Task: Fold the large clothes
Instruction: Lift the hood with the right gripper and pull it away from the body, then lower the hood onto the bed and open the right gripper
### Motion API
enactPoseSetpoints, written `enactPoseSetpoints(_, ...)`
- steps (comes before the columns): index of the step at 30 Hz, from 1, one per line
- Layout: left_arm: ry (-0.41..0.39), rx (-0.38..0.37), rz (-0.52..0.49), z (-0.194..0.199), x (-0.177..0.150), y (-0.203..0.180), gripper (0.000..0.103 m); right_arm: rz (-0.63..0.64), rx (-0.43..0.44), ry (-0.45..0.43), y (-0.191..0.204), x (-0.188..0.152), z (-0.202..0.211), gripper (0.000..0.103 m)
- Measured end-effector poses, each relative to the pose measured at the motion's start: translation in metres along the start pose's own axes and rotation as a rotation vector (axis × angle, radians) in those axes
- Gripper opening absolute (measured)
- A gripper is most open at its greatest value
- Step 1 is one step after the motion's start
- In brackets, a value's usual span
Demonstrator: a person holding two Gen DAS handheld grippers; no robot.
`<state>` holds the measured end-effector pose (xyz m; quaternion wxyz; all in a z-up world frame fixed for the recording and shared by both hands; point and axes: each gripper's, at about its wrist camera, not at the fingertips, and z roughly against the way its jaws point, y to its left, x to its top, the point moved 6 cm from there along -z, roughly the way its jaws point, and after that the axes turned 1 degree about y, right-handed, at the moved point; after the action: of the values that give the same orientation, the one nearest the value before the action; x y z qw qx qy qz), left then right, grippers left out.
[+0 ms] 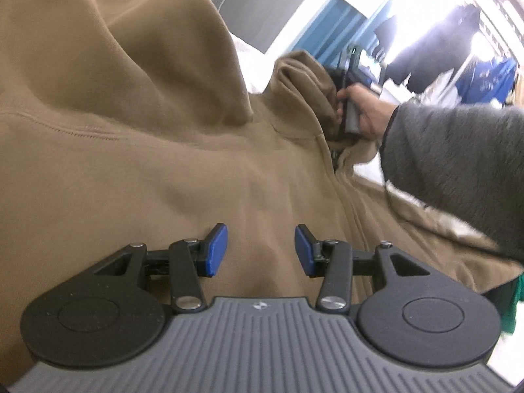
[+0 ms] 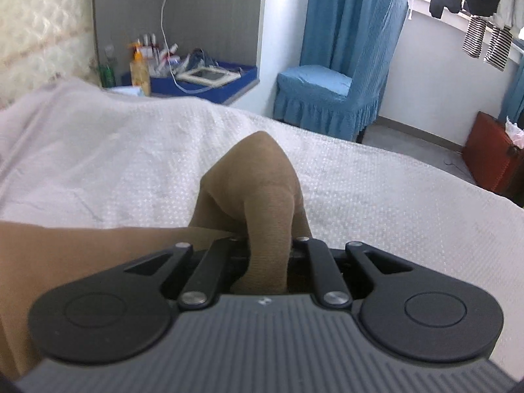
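A large brown sweatshirt (image 1: 131, 150) lies spread and rumpled across the bed, filling most of the left wrist view. My left gripper (image 1: 261, 249) hovers just above its smooth middle, blue pads (image 1: 216, 250) apart with nothing between them. At the sweatshirt's far right, a hand (image 1: 366, 114) in a grey fleece sleeve (image 1: 452, 170) holds the right gripper against a bunched-up brown end (image 1: 301, 75). In the right wrist view, my right gripper (image 2: 267, 245) is shut on a ridge of that brown cloth (image 2: 258, 177), which stands up over the white bedcover (image 2: 131, 163); its pads are hidden by the fabric.
Beyond the bed stand a blue covered chair (image 2: 330, 88), blue curtains (image 2: 330, 9) and a blue shelf with bottles and a cable (image 2: 203, 78). A red box (image 2: 491, 154) sits on the floor at the right. Clothes hang by the window (image 2: 484, 16).
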<state>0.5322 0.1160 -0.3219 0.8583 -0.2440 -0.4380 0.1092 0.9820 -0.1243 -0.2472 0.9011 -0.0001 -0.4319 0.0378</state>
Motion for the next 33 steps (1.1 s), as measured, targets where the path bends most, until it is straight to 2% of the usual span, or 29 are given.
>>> enactPoseSetpoints(2,0.003,0.000,-0.025,0.004,0.000,-0.003,0.051,-0.015,0.025,-0.007,-0.003,0.003,0.015,0.016)
enactPoseSetpoints(4,0.007,0.003,-0.030,0.005,0.002,-0.004,0.051,-0.032,0.057,-0.020,-0.004,0.005,0.033,0.031)
enactPoseSetpoints(6,0.007,0.001,-0.024,0.001,0.003,-0.006,0.051,-0.050,0.096,-0.078,-0.005,0.005,0.062,0.080)
enactPoseSetpoints(7,0.011,-0.002,-0.020,0.001,0.001,-0.006,0.051,-0.064,0.109,-0.115,-0.007,0.001,0.078,0.089)
enactPoseSetpoints(10,0.015,-0.007,-0.004,0.007,-0.001,-0.006,0.051,-0.112,0.164,-0.154,-0.012,-0.017,0.127,0.087)
enactPoseSetpoints(16,-0.009,-0.026,-0.020,0.026,0.002,-0.019,0.051,-0.101,0.165,-0.157,-0.018,-0.071,0.209,0.087)
enactPoseSetpoints(20,-0.023,-0.051,-0.054,0.053,-0.002,-0.034,0.051,-0.130,0.194,-0.168,-0.024,-0.105,0.262,0.087)
enactPoseSetpoints(24,-0.062,-0.043,-0.122,0.082,-0.007,-0.050,0.051,-0.156,0.220,-0.187,-0.031,-0.147,0.325,0.087)
enactPoseSetpoints(27,-0.084,0.007,-0.145,0.099,-0.009,-0.056,0.051,-0.153,0.222,-0.190,-0.036,-0.171,0.361,0.087)
enactPoseSetpoints(30,-0.100,0.002,-0.159,0.119,-0.012,-0.065,0.051,-0.105,0.217,-0.223,-0.040,-0.193,0.405,0.087)
enactPoseSetpoints(33,-0.116,0.025,-0.194,0.134,-0.016,-0.076,0.051,-0.111,0.225,-0.243,-0.049,-0.210,0.445,0.087)
